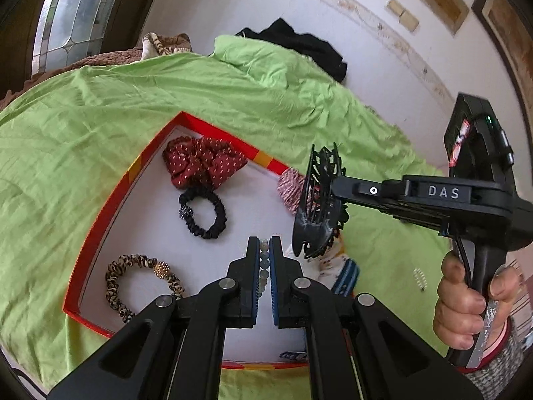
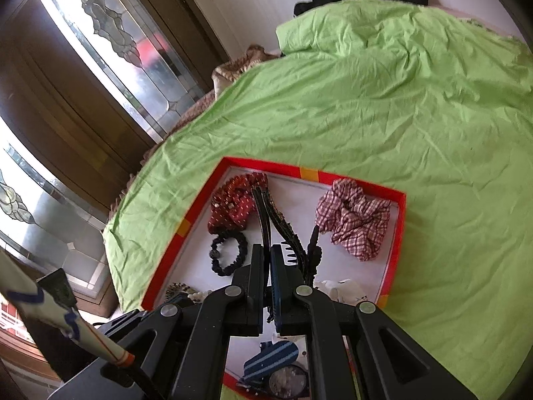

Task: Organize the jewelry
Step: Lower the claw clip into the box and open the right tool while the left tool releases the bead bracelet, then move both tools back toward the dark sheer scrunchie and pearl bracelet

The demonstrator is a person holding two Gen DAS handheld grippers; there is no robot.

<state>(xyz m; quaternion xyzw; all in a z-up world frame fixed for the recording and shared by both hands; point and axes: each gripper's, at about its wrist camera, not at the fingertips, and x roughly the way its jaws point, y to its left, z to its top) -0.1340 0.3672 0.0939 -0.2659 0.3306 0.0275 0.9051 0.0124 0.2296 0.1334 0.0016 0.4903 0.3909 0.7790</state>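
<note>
Both views are bright with daylight. In the right wrist view it comes through the leaded glass panels [image 2: 110,50] at the left, whose panes are blown out to near white with streaks of glare. The green sheet [image 2: 383,126] is evenly lit, its creases throwing only soft, shallow shadows. In the left wrist view the white wall [image 1: 333,33] is washed pale. Fisheye distortion bends straight edges strongly: the red tray rim [image 1: 96,220] curves, and black vignetting fills the corners. The centre is fairly sharp; detail softens and smears towards the rim of each picture.
</note>
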